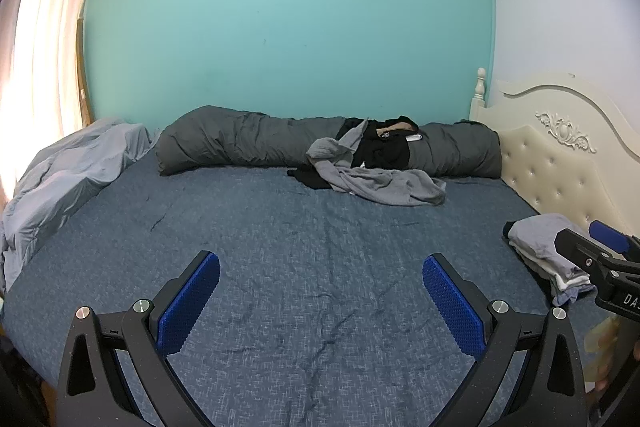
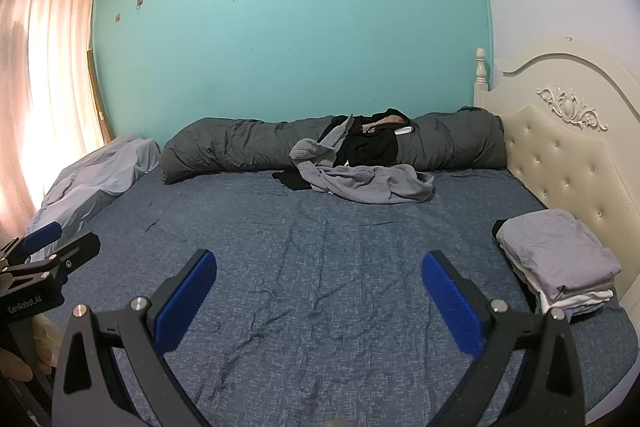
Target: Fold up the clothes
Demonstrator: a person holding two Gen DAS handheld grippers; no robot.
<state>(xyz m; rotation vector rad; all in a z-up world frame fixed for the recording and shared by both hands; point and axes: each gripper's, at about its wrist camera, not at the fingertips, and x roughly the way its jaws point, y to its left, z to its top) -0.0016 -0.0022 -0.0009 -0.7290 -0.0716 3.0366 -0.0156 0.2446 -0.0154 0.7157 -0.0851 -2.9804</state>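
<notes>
A teal wall [image 1: 288, 7] rises behind the bed [image 1: 280, 227], which has a blue sheet. A cream headboard [image 2: 560, 147] closes its right edge. Daylight glows through pale curtains [image 2: 48, 67] at the left.

Loose clothes [image 2: 360, 179] lie on the bed [image 2: 320, 267] before the rolled duvet [image 2: 240, 147]. A folded stack [image 2: 560, 255] sits right, beside the headboard [image 2: 568, 155].

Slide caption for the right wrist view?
Open right gripper above bare bedsheet; unfolded clothes ahead, folded stack at right.
</notes>
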